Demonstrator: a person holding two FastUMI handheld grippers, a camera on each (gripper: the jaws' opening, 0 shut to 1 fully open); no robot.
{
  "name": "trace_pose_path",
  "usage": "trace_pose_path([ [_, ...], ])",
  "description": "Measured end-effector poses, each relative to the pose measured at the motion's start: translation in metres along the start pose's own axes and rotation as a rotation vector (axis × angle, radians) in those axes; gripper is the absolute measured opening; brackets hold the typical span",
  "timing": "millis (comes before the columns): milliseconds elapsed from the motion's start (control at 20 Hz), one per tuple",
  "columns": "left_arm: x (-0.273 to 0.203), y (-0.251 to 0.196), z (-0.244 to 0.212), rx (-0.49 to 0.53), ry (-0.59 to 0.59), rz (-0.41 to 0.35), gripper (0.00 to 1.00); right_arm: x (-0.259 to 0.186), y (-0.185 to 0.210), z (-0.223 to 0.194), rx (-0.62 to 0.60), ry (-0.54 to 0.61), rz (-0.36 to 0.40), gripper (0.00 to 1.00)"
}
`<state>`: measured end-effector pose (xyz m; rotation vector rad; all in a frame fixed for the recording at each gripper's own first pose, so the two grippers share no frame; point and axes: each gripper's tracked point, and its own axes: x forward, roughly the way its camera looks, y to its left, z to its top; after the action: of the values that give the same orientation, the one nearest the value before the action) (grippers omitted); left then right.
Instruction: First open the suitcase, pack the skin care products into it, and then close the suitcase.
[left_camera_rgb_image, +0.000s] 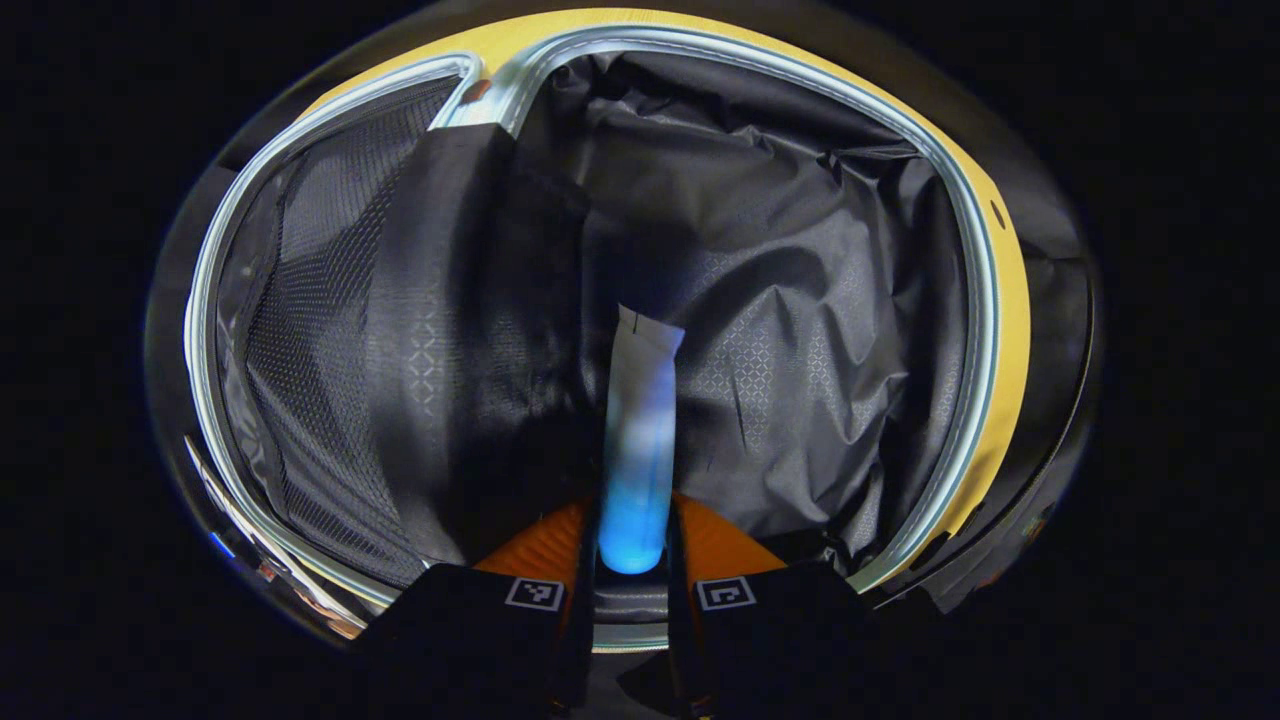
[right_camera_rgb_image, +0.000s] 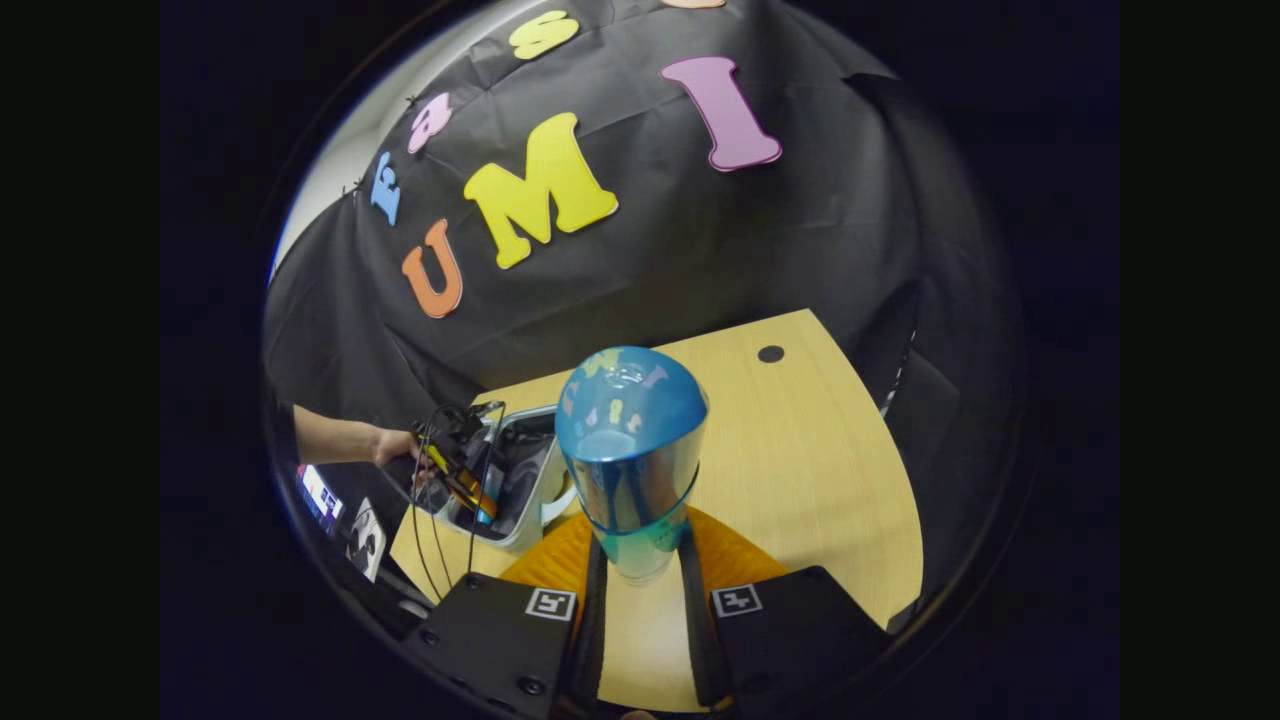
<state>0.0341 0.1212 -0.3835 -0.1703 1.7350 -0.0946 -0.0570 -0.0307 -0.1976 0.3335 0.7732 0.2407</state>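
Packing: left gripper (left_camera_rgb_image: 632, 580) is clamping the tube (left_camera_rgb_image: 640, 440) over the open suitcase (left_camera_rgb_image: 990, 330).
Lower it onto the lining before releasing; right gripper (right_camera_rgb_image: 640, 590) is gripping the blue bottle (right_camera_rgb_image: 632, 455) over the table (right_camera_rgb_image: 820, 470), right of the suitcase.

We are seeing the left gripper (left_camera_rgb_image: 632, 590) showing black blocky housings, each wearing a small square black-and-white marker, with orange panels behind them. The right gripper (right_camera_rgb_image: 645, 605) is showing the same build (plus round screws in its left housing). In the right gripper view, thin black cables are looping off the far gripper, and the person's hand (right_camera_rgb_image: 392, 447) is looking bare, possibly sleeveless.
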Motion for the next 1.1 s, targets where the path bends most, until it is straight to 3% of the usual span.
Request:
trace_pose_path([
  [250,0.0,-0.002,0.001,0.012,0.013,0.032,0.39,-0.004,0.002,0.001,-0.012,-0.005,0.001,0.33],
  [300,0.001,-0.003,0.001,0.01,0.008,0.027,0.47,-0.005,0.002,0.001,-0.017,-0.005,0.003,0.33],
  [350,0.001,-0.004,0.002,0.005,-0.001,0.024,0.42,-0.006,0.004,0.002,-0.025,-0.004,0.006,0.33],
  [400,0.002,-0.003,0.001,-0.005,-0.01,0.028,0.53,-0.005,0.006,0.001,-0.034,-0.002,0.008,0.3],
  [450,0.003,-0.006,0.0,-0.016,-0.013,0.02,0.55,-0.005,0.011,0.003,-0.044,0.0,0.013,0.3],
  [500,0.003,-0.01,-0.001,-0.019,-0.015,0.007,0.47,-0.005,0.015,0.003,-0.056,0.005,0.02,0.33],
  [550,0.002,-0.013,0.0,-0.015,-0.026,-0.007,0.54,-0.005,0.022,0.004,-0.07,0.009,0.031,0.3],
  [600,0.0,-0.016,0.0,-0.009,-0.04,-0.023,0.67,-0.004,0.032,0.006,-0.089,0.014,0.044,0.33],
  [650,-0.004,-0.018,0.002,-0.004,-0.064,-0.023,0.7,-0.002,0.043,0.008,-0.111,0.021,0.061,0.33],
  [700,-0.007,-0.018,0.003,-0.003,-0.097,-0.026,0.82,0.002,0.057,0.01,-0.138,0.031,0.083,0.3],
  [750,-0.015,-0.018,0.003,-0.004,-0.133,-0.037,0.78,0.007,0.073,0.013,-0.168,0.047,0.112,0.33],
  [900,-0.047,-0.019,0.002,-0.022,-0.337,-0.083,0.82,0.032,0.13,0.012,-0.25,0.126,0.217,0.3],
  [950,-0.069,-0.02,-0.001,-0.033,-0.452,-0.113,0.94,0.042,0.151,0.013,-0.282,0.152,0.247,0.33],
  [1000,-0.09,-0.02,-0.008,-0.039,-0.56,-0.137,0.96,0.055,0.173,0.01,-0.31,0.184,0.279,0.33],
  [1050,-0.111,-0.018,-0.016,-0.049,-0.668,-0.154,0.88,0.07,0.195,0.007,-0.317,0.219,0.315,0.33],
  [1100,-0.132,-0.014,-0.027,-0.061,-0.77,-0.161,0.88,0.084,0.217,0.001,-0.319,0.258,0.348,0.32],
])
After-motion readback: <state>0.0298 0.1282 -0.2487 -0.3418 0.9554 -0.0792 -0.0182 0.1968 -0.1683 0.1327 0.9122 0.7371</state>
